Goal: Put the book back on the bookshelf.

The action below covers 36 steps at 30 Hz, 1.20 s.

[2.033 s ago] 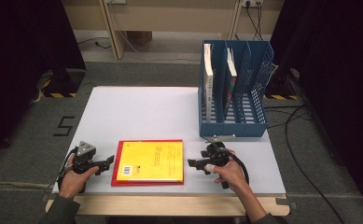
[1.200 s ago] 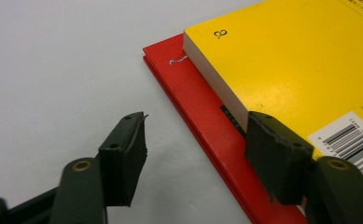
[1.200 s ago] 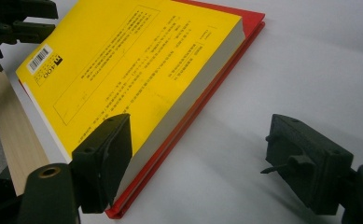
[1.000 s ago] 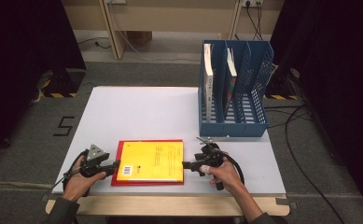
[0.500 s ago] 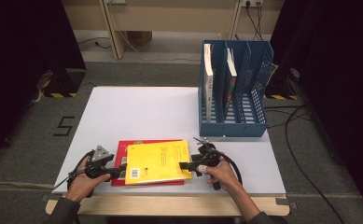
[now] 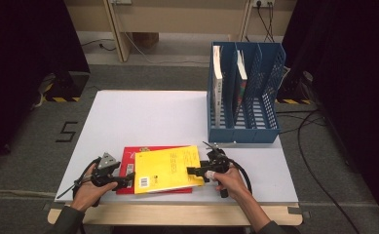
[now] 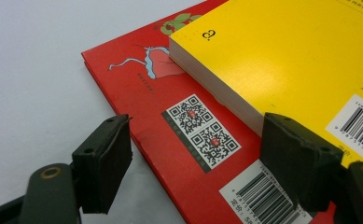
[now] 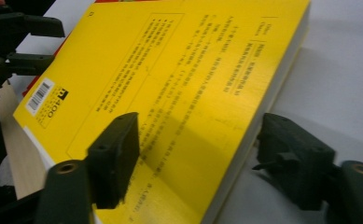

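1. The left claw (image 6: pixel 127 180) sits at the near left of the white table (image 6: pixel 143 117), held in the person's left hand (image 6: pixel 90 187). Its jaws have just been opening and stand fairly wide. In the left gripper view they straddle the left edge of the red book (image 7: pixel 179 135) without pressing on it: one jaw is over the bare table, the other by the corner of the yellow book (image 7: pixel 300 60).
2. The red book (image 6: pixel 128 163) lies flat on the table at the near edge, a little left of the middle. It is thin, with a plain red cover, a small drawing near its far left corner, two square codes and a white barcode label along its left side.
3. The yellow book (image 6: pixel 170 168) lies on top of the red one and is turned slightly out of line with it, so a strip of red shows at the left and at the far side. It is thicker, with pale page edges, a bright yellow back cover with lines of small black print inside a thin frame, and a barcode at its near left corner.
4. The right claw (image 6: pixel 196 171) is in the right hand (image 6: pixel 228 181), at the right edge of the yellow book. Its jaws have just been closing, with that edge between them: in the right gripper view one jaw is over the cover and the other below the side. Whether the pads press yet I cannot tell.
5. Far right on the table stands a blue file rack (image 6: pixel 248 92) with two upright books (image 6: pixel 218 83) in its left slots.
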### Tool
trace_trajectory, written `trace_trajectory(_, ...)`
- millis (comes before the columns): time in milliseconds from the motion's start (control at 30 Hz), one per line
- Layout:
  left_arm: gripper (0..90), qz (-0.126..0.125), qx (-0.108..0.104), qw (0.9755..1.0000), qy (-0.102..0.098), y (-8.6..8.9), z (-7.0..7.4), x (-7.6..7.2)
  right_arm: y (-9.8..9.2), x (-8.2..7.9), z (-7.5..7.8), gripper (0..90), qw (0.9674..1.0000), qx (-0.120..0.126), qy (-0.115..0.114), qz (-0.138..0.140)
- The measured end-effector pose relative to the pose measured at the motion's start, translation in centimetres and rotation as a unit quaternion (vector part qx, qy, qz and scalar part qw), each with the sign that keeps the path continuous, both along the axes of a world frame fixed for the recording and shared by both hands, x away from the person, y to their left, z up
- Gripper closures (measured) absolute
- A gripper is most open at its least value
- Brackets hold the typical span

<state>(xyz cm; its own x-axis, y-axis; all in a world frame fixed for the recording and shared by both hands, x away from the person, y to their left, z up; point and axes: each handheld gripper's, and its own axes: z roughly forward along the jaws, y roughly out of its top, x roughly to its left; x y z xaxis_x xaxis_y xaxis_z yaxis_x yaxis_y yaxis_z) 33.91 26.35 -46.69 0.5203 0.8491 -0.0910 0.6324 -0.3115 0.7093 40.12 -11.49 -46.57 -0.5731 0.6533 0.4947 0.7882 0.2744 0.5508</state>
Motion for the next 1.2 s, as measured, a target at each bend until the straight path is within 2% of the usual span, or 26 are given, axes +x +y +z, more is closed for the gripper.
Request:
trace_trajectory(100,26.1,-0.004,0.001,1.0,0.0,0.0,0.1,0.0,-0.6,0.0,-0.3,40.4,0.9994,0.021,0.011,-0.025)
trace_trajectory(233,36.2,-0.015,0.002,0.9999,-0.003,-0.3,0.2,-0.3,-1.1,0.1,-0.3,51.2,0.9983,0.042,0.004,-0.039)
trace_trajectory(267,37.8,-0.015,0.005,0.9998,-0.007,-0.3,0.3,-0.4,-1.3,0.2,-0.2,53.9,0.9975,0.054,0.002,-0.046)
trace_trajectory(333,38.0,-0.017,0.003,0.9998,-0.007,-0.4,0.2,-0.4,-1.5,0.3,0.0,55.8,0.9958,0.075,-0.001,-0.051)
trace_trajectory(400,38.1,-0.017,0.007,0.9998,-0.011,-0.4,0.3,-0.5,-1.6,0.3,0.2,56.3,0.9952,0.084,-0.003,-0.05)
trace_trajectory(500,42.2,-0.02,0.011,0.9996,-0.016,-0.6,0.3,-0.7,-2.0,0.4,0.4,59.6,0.9909,0.122,0.004,-0.056)
trace_trajectory(567,42.3,-0.021,0.017,0.9995,-0.019,-0.6,0.4,-0.7,-2.1,0.5,0.8,62.6,0.9892,0.136,-0.002,-0.055)
trace_trajectory(667,42.5,-0.021,0.022,0.9992,-0.024,-0.9,0.4,-0.7,-1.9,1.0,1.2,63.8,0.9902,0.128,-0.02,-0.051)
trace_trajectory(767,44.7,-0.024,0.027,0.9989,-0.029,-1.0,0.4,-0.7,-1.9,1.7,1.7,65.1,0.9883,0.142,-0.014,-0.054)
trace_trajectory(933,43.3,-0.024,0.033,0.9986,-0.033,-1.0,0.4,-0.7,-1.6,2.0,3.3,66.2,0.9874,0.152,-0.016,-0.041)
trace_trajectory(1033,44.0,-0.023,0.036,0.9983,-0.039,-1.1,0.4,-0.8,-1.3,2.1,4.4,66.4,0.9896,0.137,-0.029,-0.032)
trace_trajectory(1133,43.9,-0.021,0.034,0.9984,-0.039,-1.3,0.4,-0.8,-1.1,2.4,5.2,66.5,0.9906,0.132,-0.027,-0.023)
trace_trajectory(1200,43.9,-0.021,0.037,0.9982,-0.041,-1.4,0.3,-0.9,-0.9,2.7,5.6,66.4,0.9913,0.126,-0.036,-0.015)
